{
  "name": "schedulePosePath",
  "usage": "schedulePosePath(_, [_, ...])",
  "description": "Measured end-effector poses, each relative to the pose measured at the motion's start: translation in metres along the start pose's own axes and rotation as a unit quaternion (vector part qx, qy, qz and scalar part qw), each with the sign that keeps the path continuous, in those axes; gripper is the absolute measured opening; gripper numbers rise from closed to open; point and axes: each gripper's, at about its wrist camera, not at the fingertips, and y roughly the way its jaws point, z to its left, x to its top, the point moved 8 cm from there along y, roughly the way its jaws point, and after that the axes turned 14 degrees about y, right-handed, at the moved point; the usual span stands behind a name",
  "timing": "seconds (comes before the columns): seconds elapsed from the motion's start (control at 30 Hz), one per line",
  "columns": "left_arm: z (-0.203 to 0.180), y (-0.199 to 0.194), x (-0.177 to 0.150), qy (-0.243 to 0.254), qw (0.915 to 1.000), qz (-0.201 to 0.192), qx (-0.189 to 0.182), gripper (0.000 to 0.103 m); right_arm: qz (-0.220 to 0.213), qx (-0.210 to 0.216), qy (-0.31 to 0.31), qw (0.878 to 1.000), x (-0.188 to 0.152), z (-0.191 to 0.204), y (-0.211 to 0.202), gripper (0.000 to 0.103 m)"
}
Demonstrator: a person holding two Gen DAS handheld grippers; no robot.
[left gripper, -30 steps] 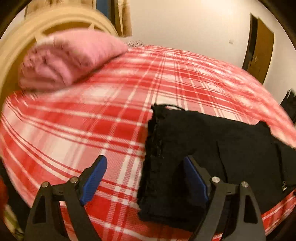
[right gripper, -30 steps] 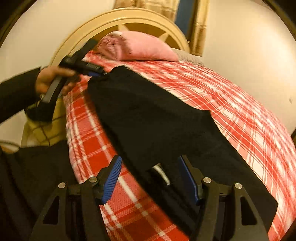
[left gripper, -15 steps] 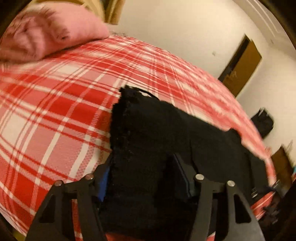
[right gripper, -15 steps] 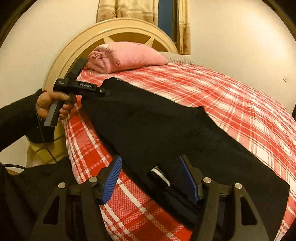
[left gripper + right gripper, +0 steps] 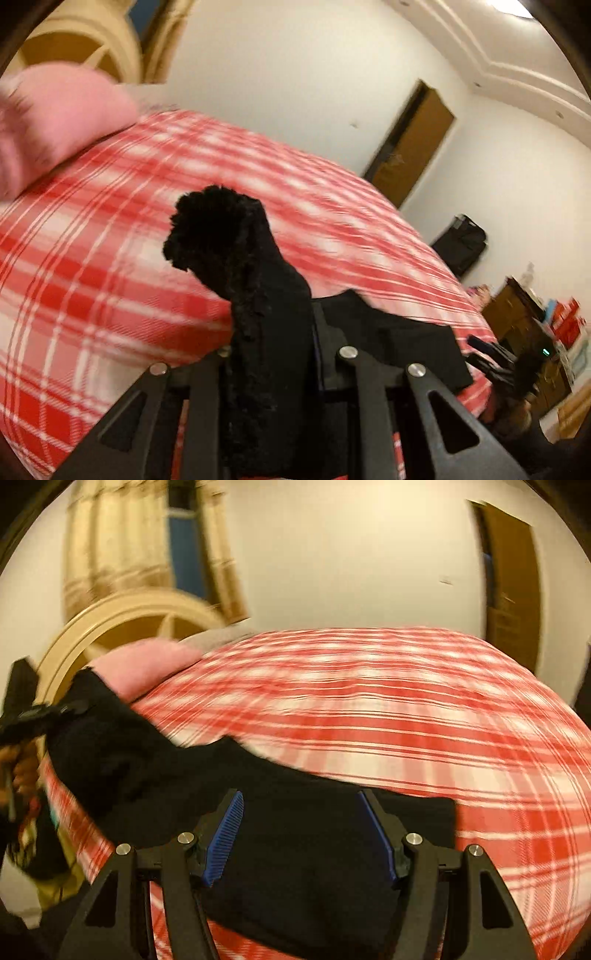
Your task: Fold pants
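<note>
The black pants (image 5: 303,849) lie along the near edge of the red plaid bed (image 5: 369,709). My left gripper (image 5: 273,354) is shut on the frayed hem end of the pants (image 5: 229,251), which sticks up between its jaws above the bed. In the right wrist view the left gripper (image 5: 33,716) holds that end up at the far left. My right gripper (image 5: 299,830) is open, its blue pads (image 5: 225,834) spread over the waist end of the pants, which lies flat between them.
A pink pillow (image 5: 55,114) lies against the cream headboard (image 5: 122,616). A brown door (image 5: 410,144) is in the far wall. A black bag (image 5: 461,240) and cluttered furniture (image 5: 535,332) stand beyond the bed's right side.
My left gripper closed on the hem end of the pants and lifted it off the bed. My right gripper stayed open and moved forward over the waist end.
</note>
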Motion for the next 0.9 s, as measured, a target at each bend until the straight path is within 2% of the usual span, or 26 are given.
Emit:
schedulePosePath(0.1, [-0.045, 0.011, 0.019, 0.032, 0.9991, 0.001, -0.028, 0.021, -0.01, -0.026, 0.033, 0.999, 0.012, -0.03, -0.009, 0.065])
schedulePosePath(0.27, [-0.12, 0.034, 0.047, 0.063, 0.9947, 0.0, -0.081, 0.02, -0.029, -0.049, 0.051, 0.997, 0.023, -0.065, -0.025, 0.066])
schedulePosePath(0.4, [-0.19, 0.067, 0.062, 0.099, 0.986, 0.016, -0.133, 0.02, -0.037, -0.065, 0.079, 0.994, 0.03, -0.094, -0.03, 0.066])
schedulePosePath(0.47, [-0.215, 0.084, 0.061, 0.117, 0.9828, 0.029, -0.14, 0.02, -0.037, -0.067, 0.091, 0.993, 0.032, -0.104, -0.031, 0.066])
schedulePosePath(0.6, [-0.267, 0.137, 0.041, 0.149, 0.9758, 0.075, -0.141, 0.02, -0.026, -0.071, 0.1, 0.992, 0.031, -0.118, -0.025, 0.066])
schedulePosePath(0.77, [-0.296, 0.193, -0.008, 0.177, 0.9661, 0.145, -0.119, 0.021, 0.0, -0.072, 0.128, 0.989, 0.021, -0.137, -0.012, 0.067])
schedulePosePath(0.9, [-0.321, 0.212, -0.036, 0.205, 0.9539, 0.181, -0.123, 0.031, 0.009, -0.071, 0.156, 0.985, 0.015, -0.15, -0.008, 0.067])
